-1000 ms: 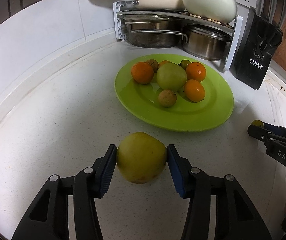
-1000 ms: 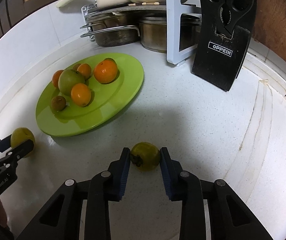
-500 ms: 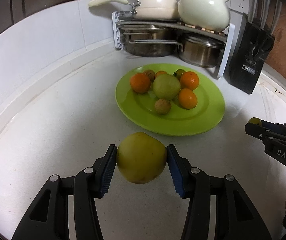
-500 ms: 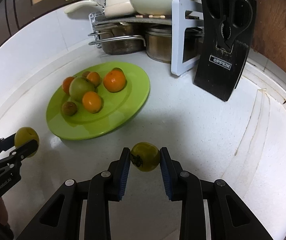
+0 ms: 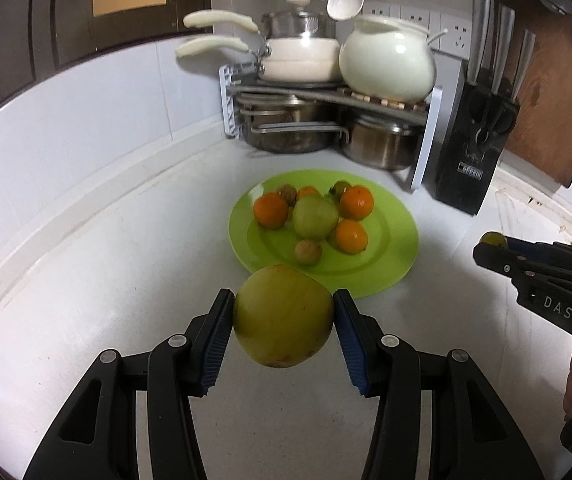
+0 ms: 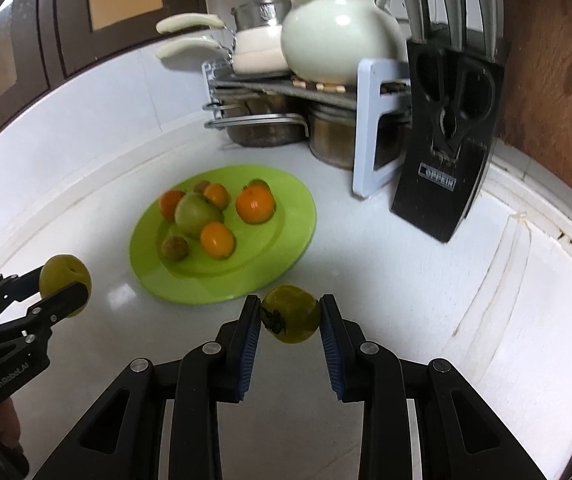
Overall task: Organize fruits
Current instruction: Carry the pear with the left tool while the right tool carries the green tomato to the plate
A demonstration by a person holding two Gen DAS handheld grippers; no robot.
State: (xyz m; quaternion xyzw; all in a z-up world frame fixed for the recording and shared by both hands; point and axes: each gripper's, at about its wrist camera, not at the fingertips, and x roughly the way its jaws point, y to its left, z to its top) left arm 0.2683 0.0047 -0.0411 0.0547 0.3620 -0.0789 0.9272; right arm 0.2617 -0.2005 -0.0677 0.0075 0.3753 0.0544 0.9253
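Left gripper is seen clamped on a large yellow-green fruit, the blue-ribbed pads pressed against both of its sides and the fruit held clear of the white counter. From the right wrist view the same gripper is seen at the left edge, the fruit pinched at its tips, near the left rim of the plate but apart from it. Beyond it, toward the middle, a lime-green plate is set flat on the counter; on it a green apple is ringed by three clearly seen oranges, with a small brownish fruit lying nearest the front rim and further small fruits partly hidden behind the apple. Behind the plate a metal rack is stacked with steel pots below and a cream pan and a white kettle above. Further right a black knife block is stood against the wall, well apart from the plate. Right gripper is closed on a small olive-green fruit with a dark calyx turned toward the left pad, held above the counter just in front of the plate's near rim. In the left wrist view that gripper is seen at the far right, only a sliver of its fruit showing at the tips.
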